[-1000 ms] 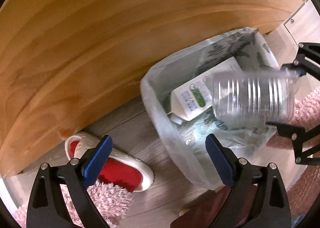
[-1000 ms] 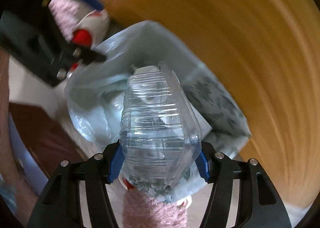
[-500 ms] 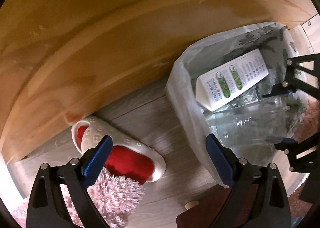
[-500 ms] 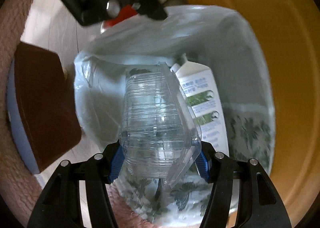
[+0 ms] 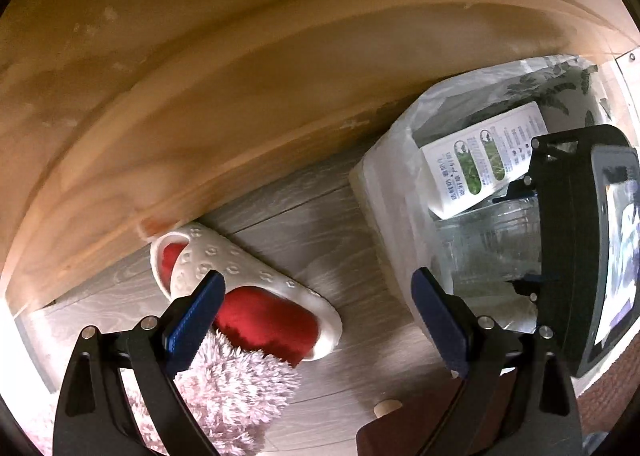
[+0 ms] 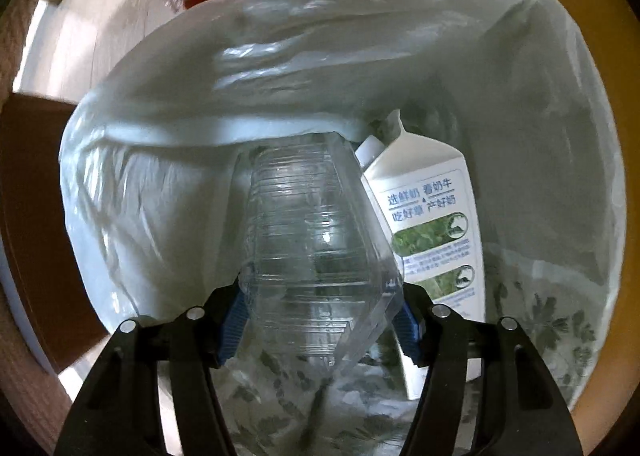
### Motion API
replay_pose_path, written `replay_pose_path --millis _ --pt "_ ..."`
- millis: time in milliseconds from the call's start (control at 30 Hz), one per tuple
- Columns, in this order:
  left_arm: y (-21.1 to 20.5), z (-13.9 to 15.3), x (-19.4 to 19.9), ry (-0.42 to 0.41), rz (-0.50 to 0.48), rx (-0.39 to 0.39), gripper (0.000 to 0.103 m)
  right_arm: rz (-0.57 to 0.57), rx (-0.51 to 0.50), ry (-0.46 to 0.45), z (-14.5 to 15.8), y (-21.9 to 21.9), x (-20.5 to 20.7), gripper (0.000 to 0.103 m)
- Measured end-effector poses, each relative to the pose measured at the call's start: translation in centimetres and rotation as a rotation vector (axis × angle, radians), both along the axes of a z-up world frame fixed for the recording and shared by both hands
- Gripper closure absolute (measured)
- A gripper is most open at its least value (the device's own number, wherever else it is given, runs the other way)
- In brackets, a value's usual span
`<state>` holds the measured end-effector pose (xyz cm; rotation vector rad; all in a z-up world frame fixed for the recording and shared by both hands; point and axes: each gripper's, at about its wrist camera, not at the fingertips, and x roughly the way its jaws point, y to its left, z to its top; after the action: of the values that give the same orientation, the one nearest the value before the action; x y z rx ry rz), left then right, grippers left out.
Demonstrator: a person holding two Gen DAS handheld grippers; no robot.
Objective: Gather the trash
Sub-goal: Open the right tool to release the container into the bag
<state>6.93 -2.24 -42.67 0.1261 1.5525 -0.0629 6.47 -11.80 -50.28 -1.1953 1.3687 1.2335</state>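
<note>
Your right gripper (image 6: 320, 326) points down into a bin lined with a thin white plastic bag (image 6: 192, 215). Its 2 blue pads are closed about halfway on a clear plastic container (image 6: 316, 256), ribbed, empty and see-through. The container hangs inside the bag's mouth, its far end near the bag's folded rim. Just beside it, on the right, a white milk carton (image 6: 432, 236) with green pictures lies in the bin.

Judge the container as very light, thin-walled and springy. It will likely buckle if you squeeze hard, and its smooth sides may slip. The ribbed body, where you hold it now, looks like the stiffest place to grip.

Your left gripper (image 5: 316, 320) is wide open and holds nothing. It hovers over the grey wood floor (image 5: 304, 223), above a white slipper (image 5: 240, 276) with a red lining and a pink fluffy rug (image 5: 236, 388). From this side the bin sits at right, with the right gripper's black frame over it.
</note>
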Motion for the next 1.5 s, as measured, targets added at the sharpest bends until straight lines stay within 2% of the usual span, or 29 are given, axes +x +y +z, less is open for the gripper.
replay_pose_path --millis 133,200,267,667,933,1133,1500 --pt "0.2 -0.3 0.1 0.012 0.006 0.009 0.012 -0.028 0.009 0.015 -0.1 -0.1 0.3 0.042" --pt "0.3 -0.3 0.1 0.013 0.006 0.011 0.012 -0.047 0.013 0.031 -0.1 -1.2 0.6 0.035" --pt "0.3 -0.2 0.1 0.015 0.003 0.011 0.012 -0.056 0.019 0.04 0.5 -1.1 0.7 0.034" --pt "0.7 -1.6 -0.4 0.047 0.003 -0.004 0.012 -0.151 0.105 0.008 3.0 -2.7 0.5 0.034" --pt "0.4 -2.1 -0.7 0.066 -0.007 0.0 0.012 -0.197 0.136 -0.024 3.7 -3.9 0.9 0.022" --pt "0.5 -2.2 -0.9 0.068 -0.009 0.002 0.012 -0.238 0.155 -0.04 5.1 -4.1 1.7 0.022" --pt "0.2 -1.4 -1.5 0.042 -0.015 0.007 0.012 -0.295 0.153 -0.083 7.7 -4.4 0.4 0.022"
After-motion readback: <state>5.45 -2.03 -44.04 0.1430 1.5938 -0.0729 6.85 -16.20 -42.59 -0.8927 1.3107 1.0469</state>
